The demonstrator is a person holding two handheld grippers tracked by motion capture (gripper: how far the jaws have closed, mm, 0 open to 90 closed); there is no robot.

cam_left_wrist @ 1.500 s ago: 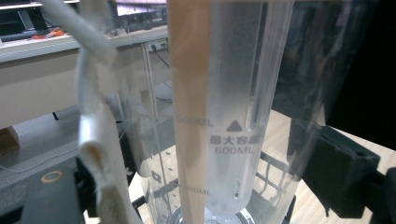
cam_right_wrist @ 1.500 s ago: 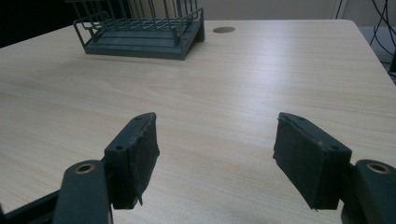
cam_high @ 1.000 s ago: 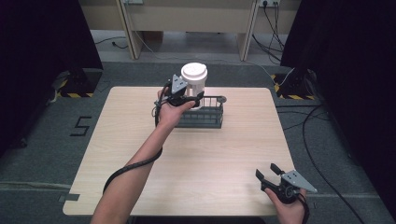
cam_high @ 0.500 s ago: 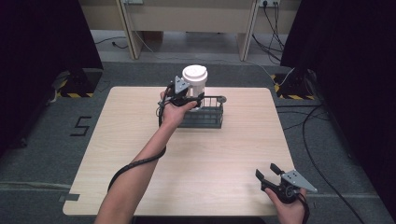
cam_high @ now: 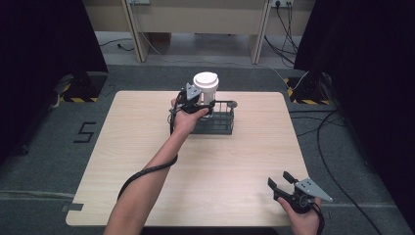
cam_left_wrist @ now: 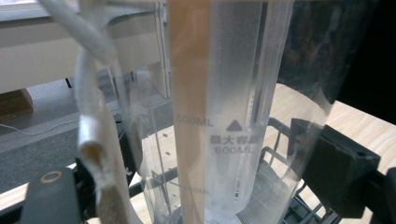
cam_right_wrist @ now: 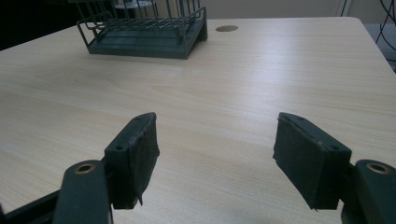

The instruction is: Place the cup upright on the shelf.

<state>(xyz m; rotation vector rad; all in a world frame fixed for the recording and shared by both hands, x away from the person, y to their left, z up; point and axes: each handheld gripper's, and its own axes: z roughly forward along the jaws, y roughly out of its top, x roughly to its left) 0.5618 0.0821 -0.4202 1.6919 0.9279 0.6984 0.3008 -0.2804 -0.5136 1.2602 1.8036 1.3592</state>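
1. The left gripper [cam_high: 201,102] is reaching out to the wire rack [cam_high: 221,120], which is sitting near the middle of the table's far edge, and it is pinching a clear plastic cup [cam_left_wrist: 233,116] with a white lid [cam_high: 206,80] between its jaws.
2. The cup is standing upright at the rack's left end, its base down among the wires; I judge it is being lowered into or lifted out of the rack, and I cannot tell which.
3. In the left gripper view the two black pads are sitting on either side of the cup's ribbed wall, which is printed with volume marks, so the grip is falling on the body and not on the lid; that is probably keeping the cup upright as it passes the wires.
4. The right gripper [cam_high: 285,184] is waiting near the table's [cam_high: 147,127] near right corner, well apart from the rack, its jaws spread wide with nothing between them; I judge it is simply being kept out of the way.
5. Counting: one rack, one cup with one lid, two grippers, and one round cable hole [cam_right_wrist: 226,28] in the tabletop just beside the rack.
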